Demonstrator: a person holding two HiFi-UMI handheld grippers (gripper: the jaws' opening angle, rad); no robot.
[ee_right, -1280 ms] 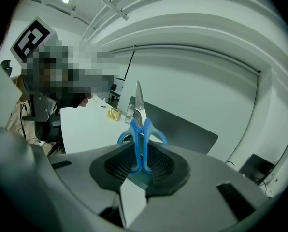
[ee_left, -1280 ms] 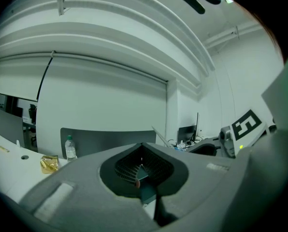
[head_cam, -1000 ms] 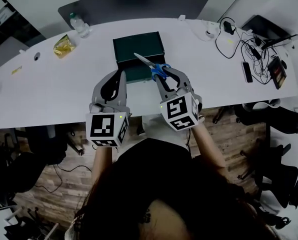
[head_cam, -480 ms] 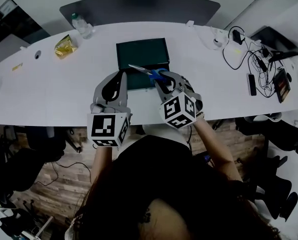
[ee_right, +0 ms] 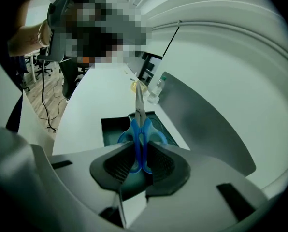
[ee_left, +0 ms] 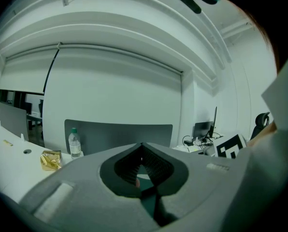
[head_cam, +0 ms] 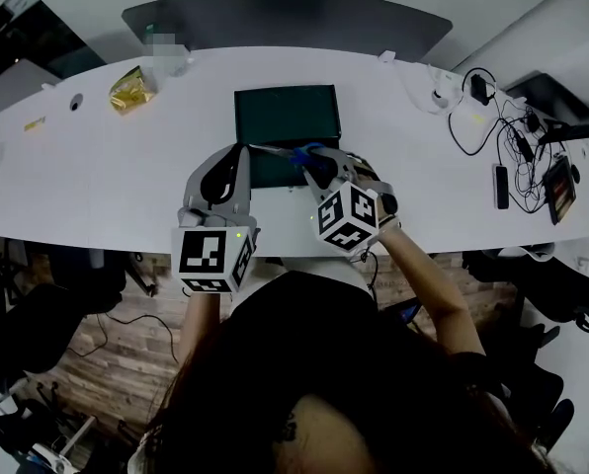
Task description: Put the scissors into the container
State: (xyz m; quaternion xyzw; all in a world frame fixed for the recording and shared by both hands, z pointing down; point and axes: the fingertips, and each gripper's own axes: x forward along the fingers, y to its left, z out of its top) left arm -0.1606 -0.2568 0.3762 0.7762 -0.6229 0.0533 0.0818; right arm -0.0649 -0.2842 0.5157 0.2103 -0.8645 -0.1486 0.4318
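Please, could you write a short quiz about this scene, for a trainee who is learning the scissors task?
1. Which hand-held gripper holds the scissors?
2. True or false: the scissors already lie on the floor of the container.
3. Where do the pads clamp the scissors? A. at the blade tips B. at the blue handles C. nowhere
Key: 1. The right hand-held gripper. 2. False; they are held above it. 3. B.
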